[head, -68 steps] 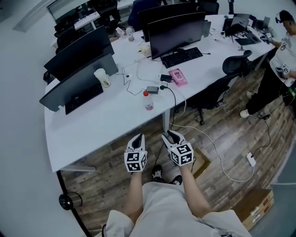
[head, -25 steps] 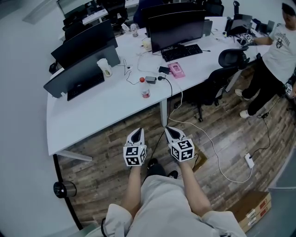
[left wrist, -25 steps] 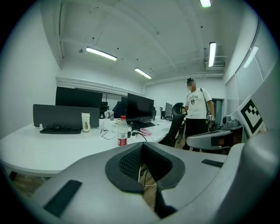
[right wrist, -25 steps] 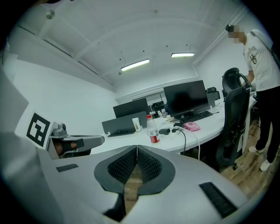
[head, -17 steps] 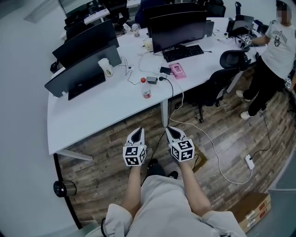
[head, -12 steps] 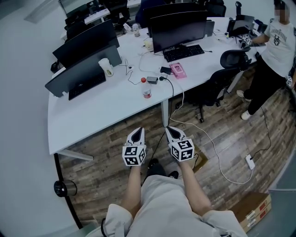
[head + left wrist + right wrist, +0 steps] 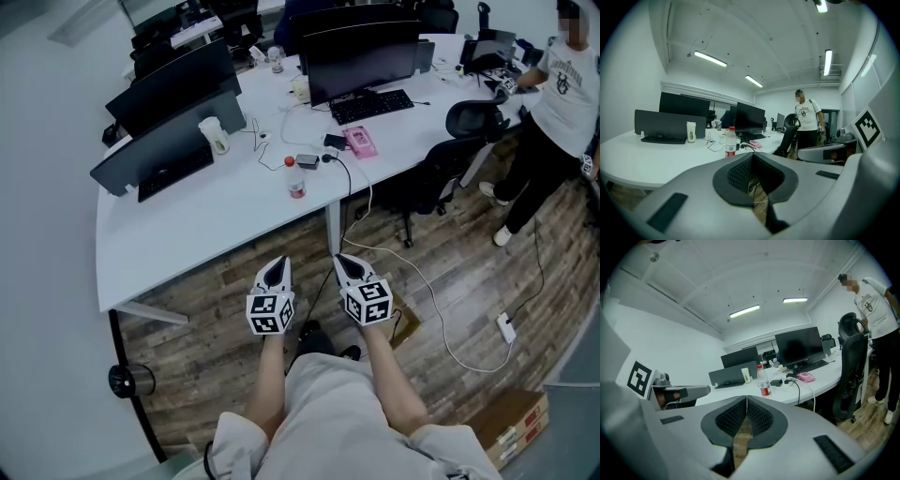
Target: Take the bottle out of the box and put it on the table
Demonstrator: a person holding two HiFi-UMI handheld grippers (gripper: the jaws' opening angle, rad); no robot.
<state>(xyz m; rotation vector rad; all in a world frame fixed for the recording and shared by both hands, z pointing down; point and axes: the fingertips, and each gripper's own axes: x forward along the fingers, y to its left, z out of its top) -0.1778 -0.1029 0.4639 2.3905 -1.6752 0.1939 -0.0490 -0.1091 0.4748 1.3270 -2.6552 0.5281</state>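
Cube of the left gripper (image 7: 275, 268): black-and-white square code patterns on its faces, no letters or digits.
Cube of the right gripper (image 7: 345, 262): the same kind of square code patterns, no letters or digits.
Label on the bottle (image 7: 296, 182): a red band, its print too small to read.
White shirt (image 7: 567, 80) of the standing person: a dark chest print, not legible.
Side of the carton (image 7: 516, 422) on the floor: red marks, not legible.

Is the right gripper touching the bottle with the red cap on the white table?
Apart. The head view shows the right gripper above the wooden floor, short of the table where the bottle stands.
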